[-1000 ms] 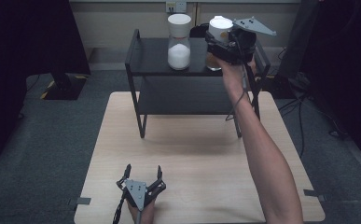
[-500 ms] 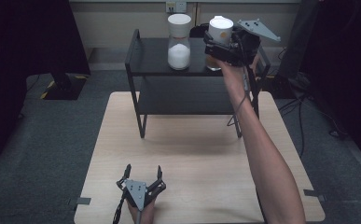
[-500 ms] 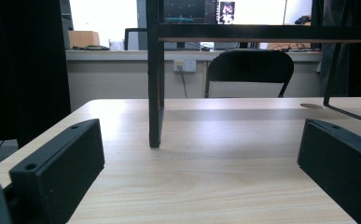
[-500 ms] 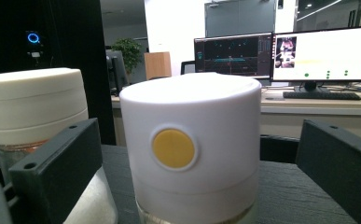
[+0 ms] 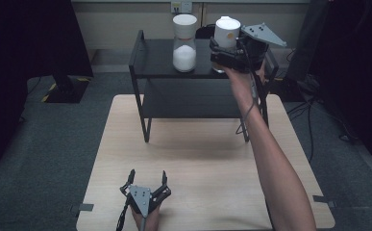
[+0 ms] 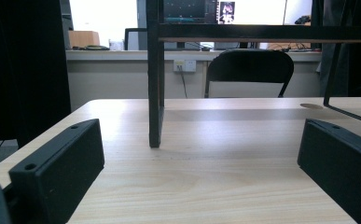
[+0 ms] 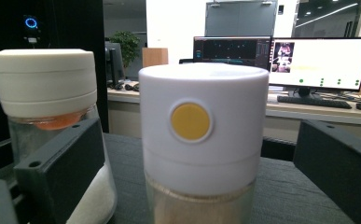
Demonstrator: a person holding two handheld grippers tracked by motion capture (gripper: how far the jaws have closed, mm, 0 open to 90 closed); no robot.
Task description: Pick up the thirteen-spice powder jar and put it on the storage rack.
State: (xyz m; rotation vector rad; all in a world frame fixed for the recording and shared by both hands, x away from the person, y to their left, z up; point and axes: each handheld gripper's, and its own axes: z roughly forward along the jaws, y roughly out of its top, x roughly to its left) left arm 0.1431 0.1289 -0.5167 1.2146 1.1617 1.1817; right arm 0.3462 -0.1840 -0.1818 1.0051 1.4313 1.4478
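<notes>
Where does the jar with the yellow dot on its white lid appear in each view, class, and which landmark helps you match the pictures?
High view: the yellow-dot jar stands on the black shelf's top, right of the white-powder jar, between the right gripper's open jaws.
Left gripper view: not in it.
Right gripper view: centre, between the jaws.
Shared landmark: the black shelf.

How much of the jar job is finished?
Both jars stand on the black shelf's top: the white-filled jar and the yellow-dot jar. The right gripper has just opened, pads apart around the yellow-dot jar. Left, probably: pulling that gripper away. The left gripper waits open.
</notes>
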